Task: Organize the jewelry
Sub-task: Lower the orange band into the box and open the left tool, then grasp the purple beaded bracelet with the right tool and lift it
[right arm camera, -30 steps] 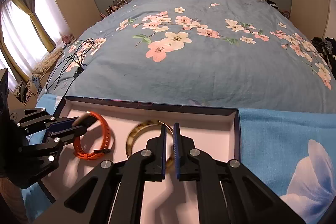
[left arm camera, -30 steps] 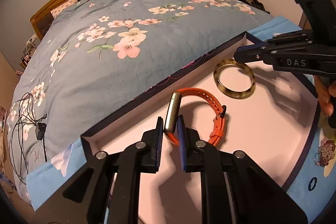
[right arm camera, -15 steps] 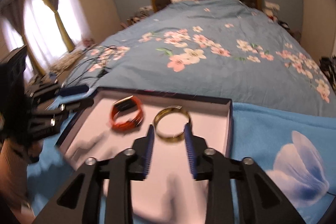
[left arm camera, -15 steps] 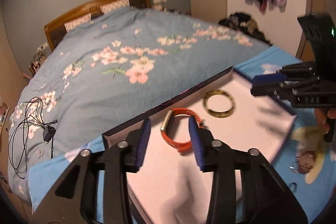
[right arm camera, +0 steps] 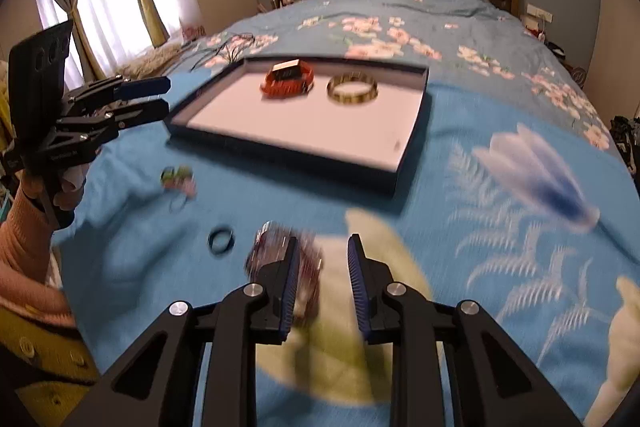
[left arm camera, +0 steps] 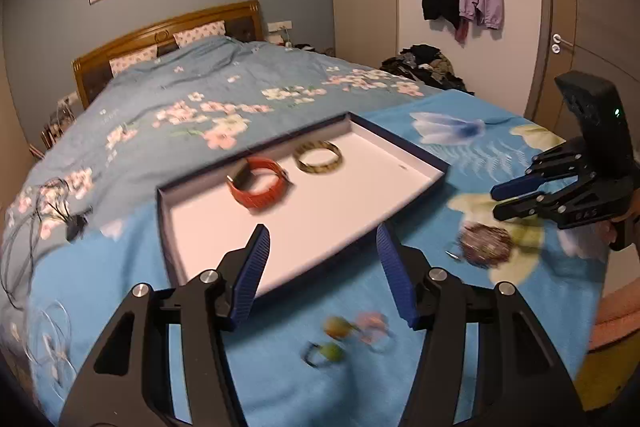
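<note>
1. Lying inside shallow dark-blue-walled tray with white floor [left arm camera: 404,147], near its far edge: orange strap watch with dark face [left arm camera: 258,185] and, just beside it but apart, mottled gold-brown bangle [left arm camera: 318,157].
2. Tray sits on bright blue flower-print blanket [right arm camera: 500,227] at foot end of bed.
3. Left gripper [left arm camera: 322,273], black frame with blue ribbed pads: jaws opening, wide apart, nothing between them; hangs over tray's near edge.
4. Right gripper [right arm camera: 322,281]: jaws closing, gap still there, nothing clamped; hangs over blanket, off tray's near right corner.
5. Blurry sparkly dark-pink beaded piece [right arm camera: 280,259] on blanket, partly behind right gripper's left pad; contact unclear.
6. Small dark ring [right arm camera: 221,241] on blanket left of it.
7. Blurred cluster of small coloured rings [left arm camera: 344,337] on blanket beyond tray's near edge, under left gripper.
</note>
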Motion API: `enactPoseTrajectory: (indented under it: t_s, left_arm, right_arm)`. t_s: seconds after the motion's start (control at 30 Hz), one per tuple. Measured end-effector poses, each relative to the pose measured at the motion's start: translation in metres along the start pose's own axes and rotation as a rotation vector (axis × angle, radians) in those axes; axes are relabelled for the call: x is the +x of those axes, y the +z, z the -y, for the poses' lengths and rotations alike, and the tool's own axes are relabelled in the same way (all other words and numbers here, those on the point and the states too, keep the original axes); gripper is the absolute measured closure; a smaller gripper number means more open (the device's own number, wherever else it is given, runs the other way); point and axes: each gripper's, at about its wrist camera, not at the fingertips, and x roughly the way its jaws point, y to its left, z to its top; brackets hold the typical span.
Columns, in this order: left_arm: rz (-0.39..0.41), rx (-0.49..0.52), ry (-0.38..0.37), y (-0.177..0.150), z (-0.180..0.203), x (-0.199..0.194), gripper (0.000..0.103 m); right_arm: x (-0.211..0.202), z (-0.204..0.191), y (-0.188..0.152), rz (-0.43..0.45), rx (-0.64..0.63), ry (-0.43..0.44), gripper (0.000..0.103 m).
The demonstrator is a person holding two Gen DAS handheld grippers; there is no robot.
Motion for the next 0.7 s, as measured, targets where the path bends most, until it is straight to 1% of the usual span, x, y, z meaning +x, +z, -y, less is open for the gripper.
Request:
enactPoseTrajectory:
  t_s: [0.13, 0.3, 0.43, 0.57, 0.7]
  left_arm:
    - [-0.005, -0.008, -0.016, -0.015, 0.013, -0.005, 0.046]
    - [-0.035, -0.022, -0.055, -0.028, 0.028, -0.003, 0.046]
    - [-0.064, -0.014, -0.076, -0.033, 0.039, 0.006, 0.046]
    - [-0.086, 0.003, -0.097, -0.034, 0.048, 0.016, 0.046]
    - [-0.097, 0.025, -0.125, -0.034, 0.056, 0.022, 0.046]
  right_arm:
    - [0.004, -0.007, -0.015, -0.028, 0.007, 0.01, 0.08]
    - [0.004, -0.012, -0.019, -0.029, 0.012, 0.007, 0.081]
    - [0.006, -0.009, -0.024, -0.038, 0.039, 0.012, 0.091]
    - [0.002, -0.009, -0.026, -0.014, 0.058, 0.012, 0.096]
    - [-0.005, -0.012, -0.021, 0.024, 0.059, 0.013, 0.097]
